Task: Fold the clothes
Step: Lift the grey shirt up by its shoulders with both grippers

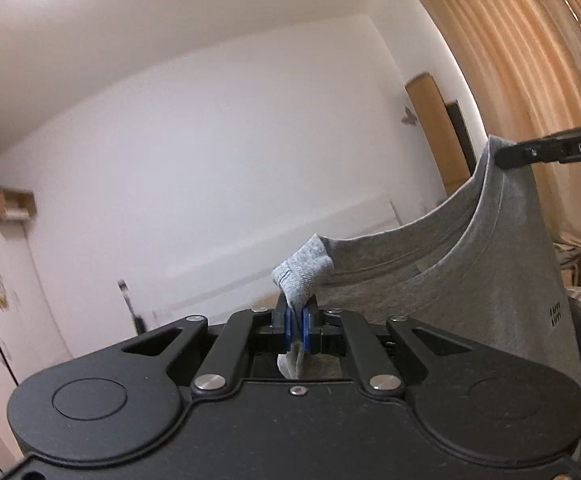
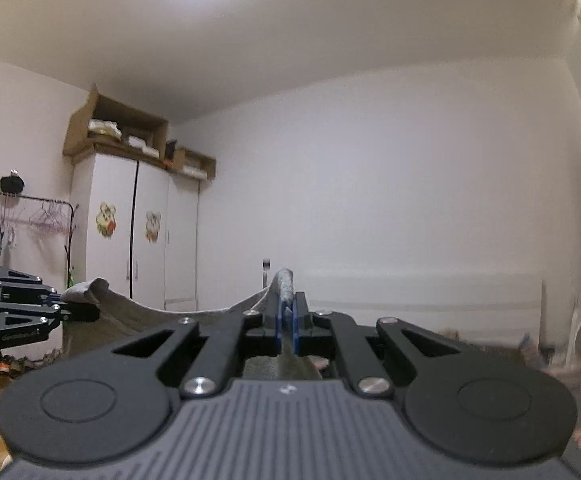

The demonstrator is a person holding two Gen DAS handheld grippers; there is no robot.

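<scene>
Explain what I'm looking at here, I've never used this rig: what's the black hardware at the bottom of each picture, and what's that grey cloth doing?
Each picture comes from a fisheye camera mounted on a handheld two-finger gripper, looking forward along its fingers; the black hardware is the gripper's own body. The first is the left wrist view, the second the right wrist view. The left gripper is shut on one part of a grey T-shirt, pinched between its blue pads. The right gripper is shut on another part of the same shirt, so the cloth hangs stretched in the air between them. Each gripper also shows at the edge of the other's view. No folding surface is visible; behind are a white wall, a wardrobe and a curtain.
</scene>
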